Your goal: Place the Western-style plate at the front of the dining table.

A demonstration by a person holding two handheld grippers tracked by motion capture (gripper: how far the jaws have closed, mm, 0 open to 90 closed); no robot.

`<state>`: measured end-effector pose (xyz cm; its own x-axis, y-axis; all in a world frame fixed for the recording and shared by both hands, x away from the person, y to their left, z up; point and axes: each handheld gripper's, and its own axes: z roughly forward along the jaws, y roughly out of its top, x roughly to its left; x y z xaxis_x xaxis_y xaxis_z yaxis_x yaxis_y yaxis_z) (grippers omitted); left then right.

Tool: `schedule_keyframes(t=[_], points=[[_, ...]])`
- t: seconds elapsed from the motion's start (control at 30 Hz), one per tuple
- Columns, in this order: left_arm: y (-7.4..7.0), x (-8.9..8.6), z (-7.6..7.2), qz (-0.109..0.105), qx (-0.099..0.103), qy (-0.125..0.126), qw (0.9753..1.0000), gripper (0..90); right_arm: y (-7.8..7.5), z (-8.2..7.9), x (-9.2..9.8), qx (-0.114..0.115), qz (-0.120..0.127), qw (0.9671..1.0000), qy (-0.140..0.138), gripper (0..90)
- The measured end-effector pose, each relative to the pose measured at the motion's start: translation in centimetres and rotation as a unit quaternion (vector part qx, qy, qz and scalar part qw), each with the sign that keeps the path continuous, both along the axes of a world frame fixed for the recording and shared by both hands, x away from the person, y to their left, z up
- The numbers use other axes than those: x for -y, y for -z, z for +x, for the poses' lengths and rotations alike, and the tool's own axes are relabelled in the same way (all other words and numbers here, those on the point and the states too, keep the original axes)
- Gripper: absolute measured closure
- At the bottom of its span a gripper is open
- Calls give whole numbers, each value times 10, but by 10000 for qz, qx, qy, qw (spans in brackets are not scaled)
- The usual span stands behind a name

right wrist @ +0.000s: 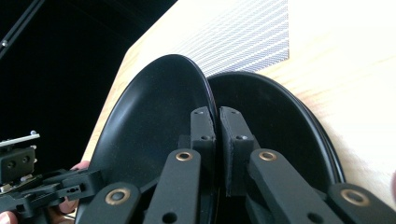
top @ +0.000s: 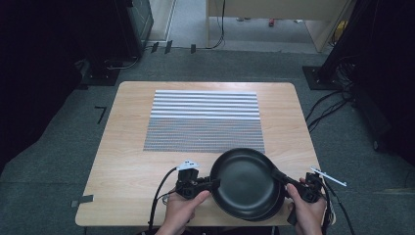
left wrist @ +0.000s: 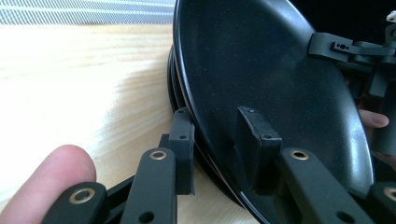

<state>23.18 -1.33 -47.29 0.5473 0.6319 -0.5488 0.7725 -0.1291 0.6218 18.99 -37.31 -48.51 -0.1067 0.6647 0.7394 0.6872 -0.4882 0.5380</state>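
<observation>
Both hands come in at the near edge of the counter (top: 122,161), each with a pair of tongs, and a stack of black plates sits between them.

At the left, the left tongs (top: 208,183) reach rightward to the left rim of the top black plate (top: 244,178). In the left gripper view the left tongs (left wrist: 217,142) have one pad inside the plate's bowl and the other under its rim, clamped on the top black plate (left wrist: 261,84), which stands tilted off the lower plates (left wrist: 173,88) beneath it.

In the middle, the top plate lies raised and shifted slightly away from the person, so the lower plates (top: 266,213) peek out along the near side. Beyond them on the counter lies a striped placemat (top: 203,120).

At the right, the right tongs (top: 283,178) reach leftward to the opposite rim. In the right gripper view the right tongs (right wrist: 217,140) are pinched shut on the edge of the top black plate (right wrist: 149,126), with the lower plates (right wrist: 280,121) behind it.

The plate thus spans straight between the two tongs, held at opposite rims, neither hand nearer than the other. Judging from this, the next move is a level lift, both hands rising together, or the plate will tip.
</observation>
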Motion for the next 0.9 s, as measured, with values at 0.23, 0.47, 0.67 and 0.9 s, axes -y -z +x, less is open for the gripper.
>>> schedule_keyframes(t=[0.23,0.47,0.67,0.9], points=[[-12,-7,8,-117,59,-139,9998,697,-14,11,-5,111,-76,9999,-100,856],[-20,-15,18,-268,58,-310,9991,702,-33,29,-12,192,-180,9994,-216,855],[-29,-23,31,-367,69,-457,9983,709,-45,48,-20,251,-228,9990,-289,855],[-37,-37,49,-501,38,-657,9966,720,-57,71,-33,291,-262,9985,-377,855]])
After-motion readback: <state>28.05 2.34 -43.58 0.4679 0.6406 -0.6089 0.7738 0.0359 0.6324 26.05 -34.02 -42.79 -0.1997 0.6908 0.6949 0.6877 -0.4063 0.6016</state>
